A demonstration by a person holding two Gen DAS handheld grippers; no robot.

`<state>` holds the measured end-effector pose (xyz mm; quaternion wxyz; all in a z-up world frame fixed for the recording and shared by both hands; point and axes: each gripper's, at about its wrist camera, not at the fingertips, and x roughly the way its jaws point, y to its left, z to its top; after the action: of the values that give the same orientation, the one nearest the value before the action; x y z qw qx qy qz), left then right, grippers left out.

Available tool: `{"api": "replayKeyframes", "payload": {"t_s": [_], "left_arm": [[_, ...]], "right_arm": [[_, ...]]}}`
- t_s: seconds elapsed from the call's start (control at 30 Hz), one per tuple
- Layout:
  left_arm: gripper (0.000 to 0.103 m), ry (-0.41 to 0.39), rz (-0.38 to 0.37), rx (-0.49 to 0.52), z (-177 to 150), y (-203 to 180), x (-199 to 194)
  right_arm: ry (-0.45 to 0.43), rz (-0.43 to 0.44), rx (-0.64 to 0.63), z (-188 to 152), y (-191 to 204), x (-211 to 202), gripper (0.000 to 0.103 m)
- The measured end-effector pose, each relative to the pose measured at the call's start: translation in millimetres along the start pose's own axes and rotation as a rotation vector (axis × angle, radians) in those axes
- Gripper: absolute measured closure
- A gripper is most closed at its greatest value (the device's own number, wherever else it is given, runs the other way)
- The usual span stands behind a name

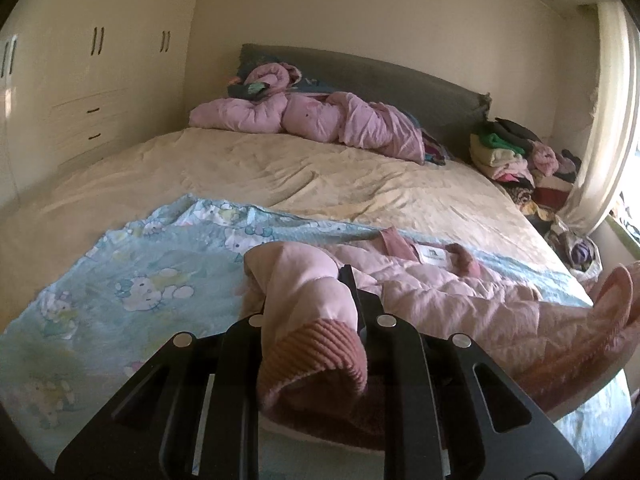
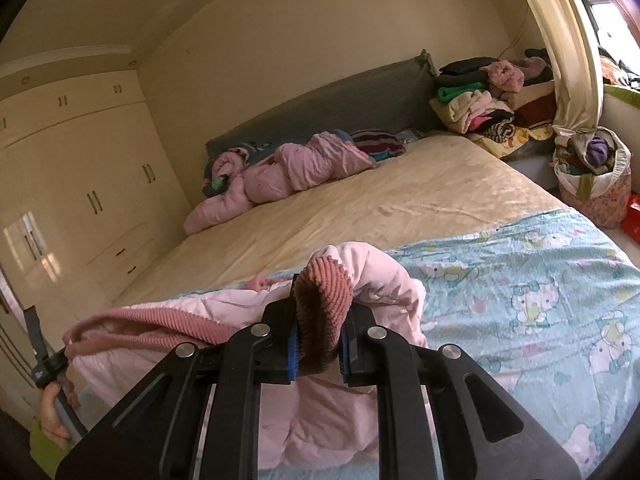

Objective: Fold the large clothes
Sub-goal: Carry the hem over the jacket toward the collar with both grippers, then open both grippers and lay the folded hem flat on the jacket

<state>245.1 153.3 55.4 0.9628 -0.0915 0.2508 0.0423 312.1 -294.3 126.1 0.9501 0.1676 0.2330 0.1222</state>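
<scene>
Left wrist view is showing the left gripper [image 1: 310,312] squeezing one ribbed cuff of the pink jacket [image 1: 460,292]. The right gripper [image 2: 320,344] is pinching the other cuff. The jacket is lying on the blue blanket [image 2: 540,280], at the bed's near end.

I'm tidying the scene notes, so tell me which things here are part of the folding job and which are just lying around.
In the job:
- pink quilted jacket
- its ribbed cuffs, one in the left gripper, one in the right gripper
- cartoon-print sheet under it

Lying about:
- crumpled pink coat by the headboard
- clothes pile
- fabric basket
- wardrobe
</scene>
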Motion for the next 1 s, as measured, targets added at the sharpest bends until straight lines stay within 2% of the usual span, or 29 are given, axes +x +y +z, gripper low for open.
{"api": "replayKeyframes", "payload": {"t_s": [0.27, 0.5, 0.7, 0.9, 1.0], "left_arm": [[0.089, 0.005, 0.032, -0.075, 3, 2, 46], [0.088, 0.027, 0.05, -0.067, -1, -1, 77], [0.087, 0.068, 0.037, -0.061, -5, 1, 103], [0.086, 0.1, 0.007, -0.074, -5, 4, 119], [0.086, 0.119, -0.004, -0.09, -4, 6, 125]], "right_arm": [[0.014, -0.066, 0.04, 3, -15, 50, 0.089], [0.051, -0.122, 0.053, 1, -26, 93, 0.089], [0.09, -0.164, 0.054, -4, -33, 130, 0.089], [0.122, -0.163, 0.1, -9, -43, 155, 0.087], [0.127, -0.125, 0.173, -11, -53, 161, 0.083]]}}
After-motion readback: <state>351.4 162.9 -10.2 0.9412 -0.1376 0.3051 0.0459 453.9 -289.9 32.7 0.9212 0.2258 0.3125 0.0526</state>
